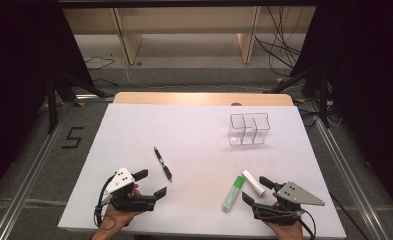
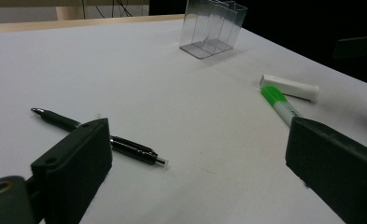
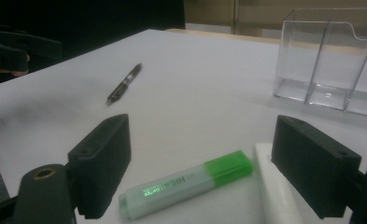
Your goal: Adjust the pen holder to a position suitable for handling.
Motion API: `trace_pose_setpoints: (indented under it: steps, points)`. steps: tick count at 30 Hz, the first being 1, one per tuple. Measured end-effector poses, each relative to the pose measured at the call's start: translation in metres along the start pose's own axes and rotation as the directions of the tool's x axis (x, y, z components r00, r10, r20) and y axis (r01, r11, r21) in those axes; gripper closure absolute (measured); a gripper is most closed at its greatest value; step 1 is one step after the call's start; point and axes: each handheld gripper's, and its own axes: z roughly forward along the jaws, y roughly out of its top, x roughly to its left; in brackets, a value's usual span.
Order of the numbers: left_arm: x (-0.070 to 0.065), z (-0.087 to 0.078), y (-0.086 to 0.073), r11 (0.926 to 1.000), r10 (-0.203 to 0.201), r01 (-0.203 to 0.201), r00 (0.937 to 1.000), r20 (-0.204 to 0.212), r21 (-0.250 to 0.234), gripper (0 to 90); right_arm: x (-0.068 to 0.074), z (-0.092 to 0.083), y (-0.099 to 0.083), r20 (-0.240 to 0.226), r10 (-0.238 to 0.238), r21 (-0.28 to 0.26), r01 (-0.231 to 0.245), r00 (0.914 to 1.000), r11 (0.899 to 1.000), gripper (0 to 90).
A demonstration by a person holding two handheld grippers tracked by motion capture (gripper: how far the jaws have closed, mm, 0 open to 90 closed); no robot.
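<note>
We have not begun: the black pen [image 1: 162,163], green highlighter [image 1: 233,194] and white tube [image 1: 253,182] lie loose on the tabletop [image 1: 194,135], and the clear organizer [image 1: 249,128] stands empty at the far right. Our left gripper [image 1: 150,183] and right gripper [image 1: 254,190] are both released, grasping nothing. The right gripper view reveals the highlighter's printed barrel between the fingers [image 3: 102,158]; the left gripper view shows the pen's tip.

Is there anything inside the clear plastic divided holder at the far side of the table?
Nothing: the clear plastic divided holder has empty compartments, with the white table surface visible through its walls. No part of its inside is covered, though wall reflections blur the far corners slightly.
</note>
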Motion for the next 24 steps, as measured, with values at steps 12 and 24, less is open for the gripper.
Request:
trace_pose_setpoints:
  steps: [12, 24]
  points:
    - [-0.001, 0.002, 0.0, 1.0, 0.001, -0.001, 1.0, 0.004, 0.003, 6.8, -0.005, -0.001, 0.001, 0.03, 0.002, 0.009, -0.002, 0.9996, 1.0, 23.2]
    - [0.001, 0.002, 0.0, 1.0, -0.002, 0.002, 1.0, -0.004, 0.005, 7.2, -0.033, 0.002, 0.022, 0.1, -0.013, 0.004, 0.012, 0.9949, 1.0, 26.7]
